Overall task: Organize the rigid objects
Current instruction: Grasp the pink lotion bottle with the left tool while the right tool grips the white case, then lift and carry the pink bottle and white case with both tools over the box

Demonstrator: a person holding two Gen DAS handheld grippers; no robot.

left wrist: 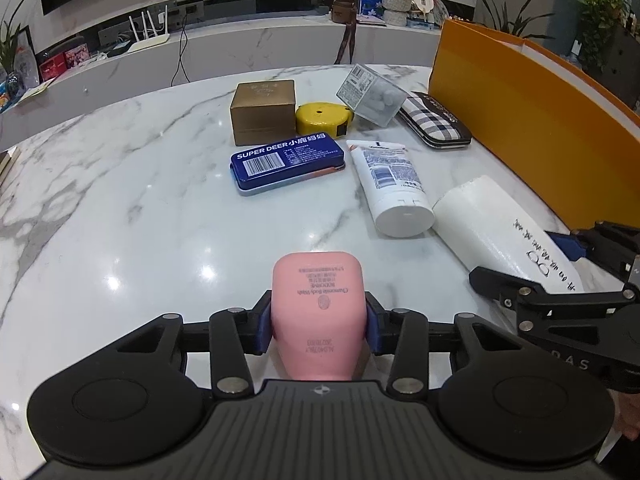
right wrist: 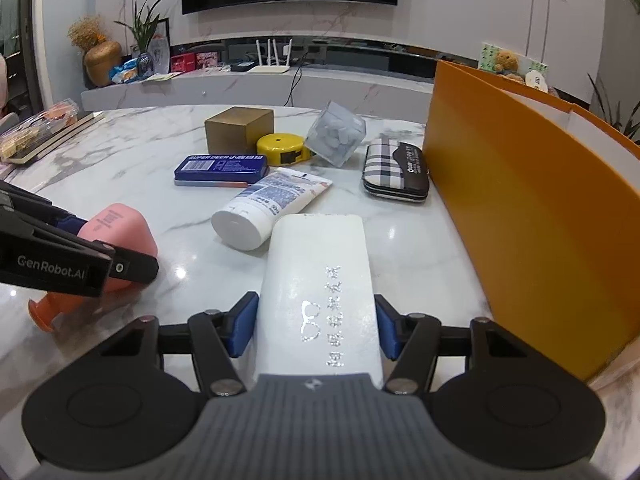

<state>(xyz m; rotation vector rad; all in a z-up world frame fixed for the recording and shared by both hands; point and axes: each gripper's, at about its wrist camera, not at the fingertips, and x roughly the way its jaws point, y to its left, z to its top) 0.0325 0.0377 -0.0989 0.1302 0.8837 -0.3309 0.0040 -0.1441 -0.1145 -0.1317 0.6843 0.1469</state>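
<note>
Left tongs (left wrist: 318, 328) are clenching a pink plastic body-wash bottle (left wrist: 318, 316) between blue pads, its orange cap (right wrist: 44, 310) pointing back toward the holder. Right tongs (right wrist: 316, 328) are gripping a white textured rectangular case (right wrist: 320, 280) with silver lettering, which is lying on the white marble surface (left wrist: 120, 200) just beside a tall orange box (right wrist: 520, 208). Farther out, a white squeeze tube (left wrist: 390, 184), a blue tin (left wrist: 286, 162), a yellow tape measure (left wrist: 322, 118), a brown cardboard cube (left wrist: 262, 114), a clear plastic cube (left wrist: 370, 94) and a plaid zip case (left wrist: 436, 120) are sitting near one another.
</note>
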